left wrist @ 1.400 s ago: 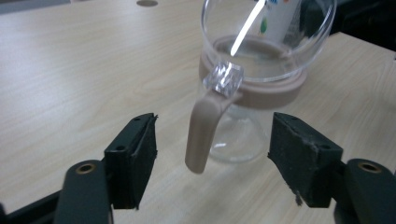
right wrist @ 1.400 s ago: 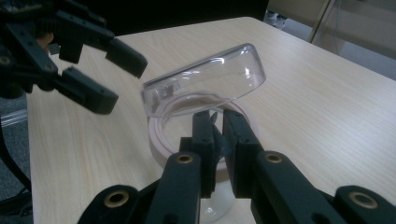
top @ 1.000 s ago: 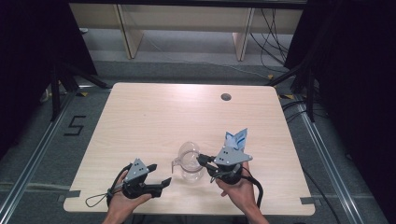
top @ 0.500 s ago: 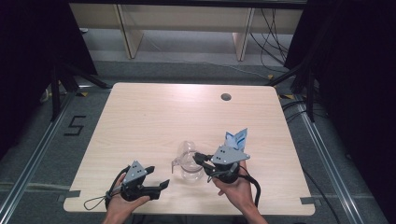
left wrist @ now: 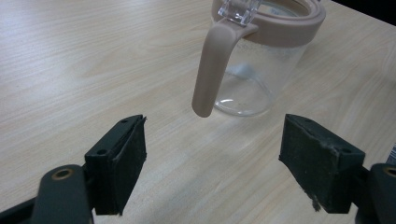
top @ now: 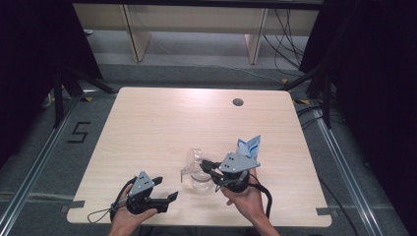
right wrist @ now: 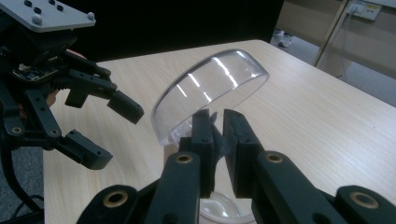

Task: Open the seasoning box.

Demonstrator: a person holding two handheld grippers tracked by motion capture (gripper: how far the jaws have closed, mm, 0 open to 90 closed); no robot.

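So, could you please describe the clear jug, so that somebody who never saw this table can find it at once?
On the wooden table, look near the front edge, between the two hand-held grippers. The clear jug stands there upright, with a beige rim and a beige handle. Its transparent hinged lid is tipped up, pinched by the right gripper; the blue-and-white packet beside it is flat.

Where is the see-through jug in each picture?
High view: jug low centre, between both grippers.
Left gripper view: jug top centre, pink handle hanging down.
Right gripper view: its clear lid centre, raised.
Shared landmark: the pale wooden table.
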